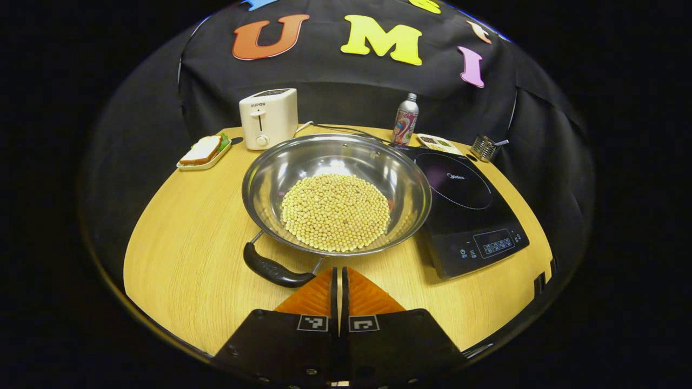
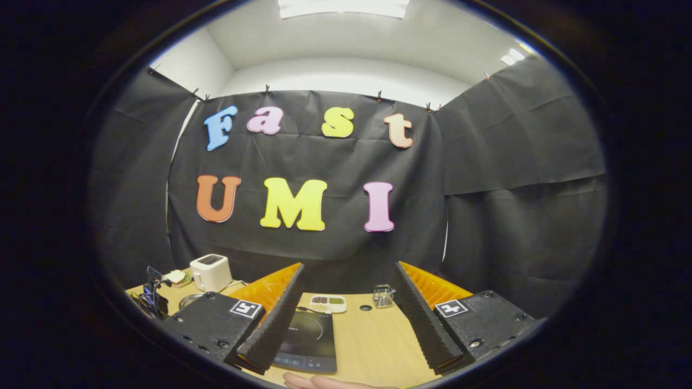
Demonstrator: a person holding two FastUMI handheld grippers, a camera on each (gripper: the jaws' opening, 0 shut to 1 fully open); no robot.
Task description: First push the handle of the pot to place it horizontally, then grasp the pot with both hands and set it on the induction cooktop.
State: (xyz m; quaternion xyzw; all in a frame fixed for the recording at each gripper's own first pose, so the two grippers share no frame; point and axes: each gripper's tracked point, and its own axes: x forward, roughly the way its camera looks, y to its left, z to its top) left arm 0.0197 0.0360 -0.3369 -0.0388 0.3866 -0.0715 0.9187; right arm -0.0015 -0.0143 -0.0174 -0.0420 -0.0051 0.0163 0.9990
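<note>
Pot left of cooktop; toaster behind.

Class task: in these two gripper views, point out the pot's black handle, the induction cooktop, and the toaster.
pot's black handle [image 1: 273,268]: left gripper view, on the middle of the grip.
induction cooktop [image 1: 459,189]: left gripper view, on its glass cooking ring.
toaster [image 1: 268,118]: left gripper view, on its front face.

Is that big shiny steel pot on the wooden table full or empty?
Partly full. The steel pot holds a low heap of pale yellow beans covering its bottom, with bare metal wall showing above them.
</note>
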